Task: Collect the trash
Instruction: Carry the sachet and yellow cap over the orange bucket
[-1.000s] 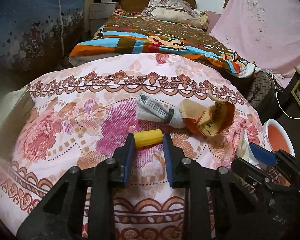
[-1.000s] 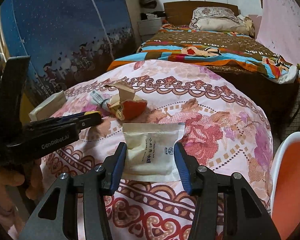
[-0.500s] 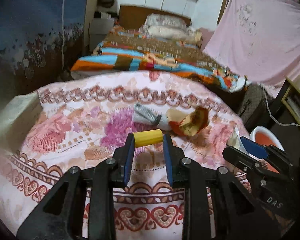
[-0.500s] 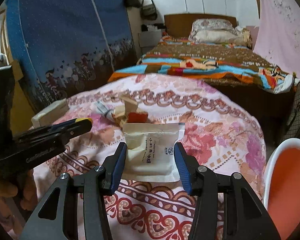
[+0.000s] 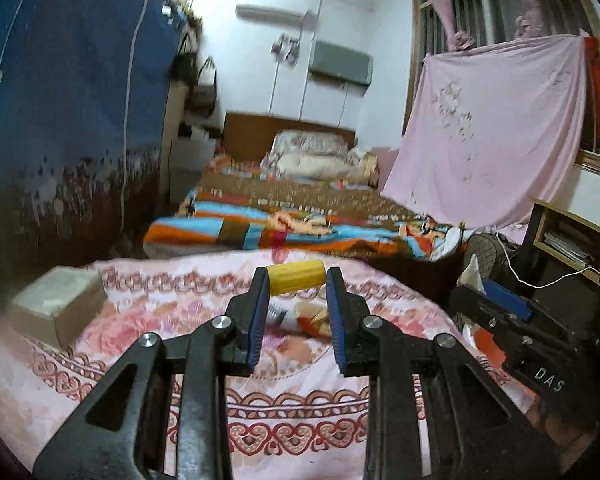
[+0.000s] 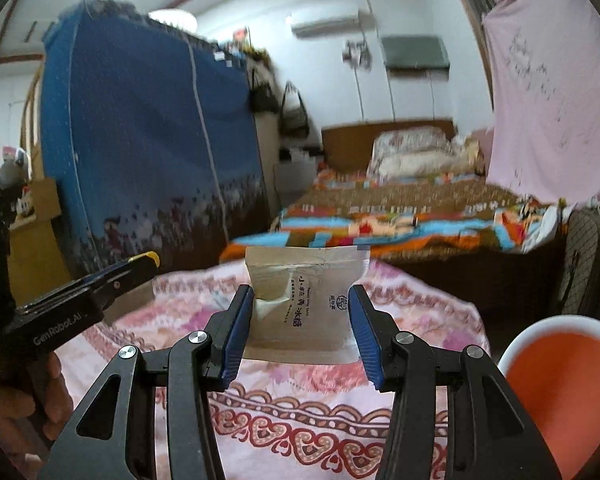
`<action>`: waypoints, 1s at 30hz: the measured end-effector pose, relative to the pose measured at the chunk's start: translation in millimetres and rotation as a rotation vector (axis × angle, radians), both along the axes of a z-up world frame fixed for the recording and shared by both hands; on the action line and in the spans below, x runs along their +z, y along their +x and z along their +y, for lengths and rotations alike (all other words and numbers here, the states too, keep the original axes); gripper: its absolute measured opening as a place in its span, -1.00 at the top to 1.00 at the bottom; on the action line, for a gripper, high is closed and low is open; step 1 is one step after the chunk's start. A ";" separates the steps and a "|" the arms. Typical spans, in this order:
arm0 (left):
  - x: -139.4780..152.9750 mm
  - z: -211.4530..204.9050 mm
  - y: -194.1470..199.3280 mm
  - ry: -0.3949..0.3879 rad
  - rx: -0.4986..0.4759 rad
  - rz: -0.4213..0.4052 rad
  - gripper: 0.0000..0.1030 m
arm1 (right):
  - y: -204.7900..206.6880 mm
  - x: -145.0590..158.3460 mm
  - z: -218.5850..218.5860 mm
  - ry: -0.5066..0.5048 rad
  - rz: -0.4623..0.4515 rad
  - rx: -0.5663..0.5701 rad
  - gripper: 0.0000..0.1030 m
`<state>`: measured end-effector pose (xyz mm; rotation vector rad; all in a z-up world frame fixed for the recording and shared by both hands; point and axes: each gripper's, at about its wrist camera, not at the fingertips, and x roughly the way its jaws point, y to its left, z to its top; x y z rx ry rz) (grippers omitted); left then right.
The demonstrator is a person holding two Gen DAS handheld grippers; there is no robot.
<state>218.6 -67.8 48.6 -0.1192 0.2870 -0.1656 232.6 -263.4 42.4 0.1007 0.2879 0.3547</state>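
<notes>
I had both grippers loaded and lifted clear of the floral quilt (image 5: 80, 364). The left gripper (image 5: 296, 280) was clamped on a small yellow cylinder (image 5: 296, 278), held crosswise at the very tips of the pads, with the jaws pinched in close. It looked rigid and light, probably plastic with a ribbed skin, so I judged it would not crush, though a round piece caught only at the fingertips could roll or squirt out if I twisted my wrist quickly.

The right gripper (image 6: 302, 300) was closed on a beige paper packet (image 6: 312, 300) printed with Chinese characters. The pads (image 6: 238, 328) pressed its two side edges, and the left edge was visibly dented inward. I took that as a soft pouch with loose filling, light and easily buckled; a grip lower down across the sealed seam would have been firmer than squeezing the puffed middle.

Left on the quilt, seen between the left jaws, were a crumpled orange wrapper (image 5: 314, 318) and a squeezed tube (image 5: 280, 316) touching it, both blurred. A pale cardboard box (image 5: 56, 304) sat near the quilt's left edge. The orange bin with a white rim (image 6: 556, 384) stood just beside the quilt on my right, and I judged it the likely drop point.
</notes>
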 end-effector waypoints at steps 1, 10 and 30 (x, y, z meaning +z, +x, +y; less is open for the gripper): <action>0.9 -1.0 -2.6 0.006 -0.001 -0.015 0.76 | -3.7 1.5 -2.4 0.011 -0.022 -0.007 0.10; 11.5 -21.4 -20.2 0.068 -0.044 -0.123 0.76 | -27.5 13.7 -33.3 0.113 -0.179 -0.077 0.10; 23.1 -92.8 -26.5 0.143 -0.243 -0.192 0.75 | -49.9 21.6 -110.4 0.182 -0.241 -0.326 0.06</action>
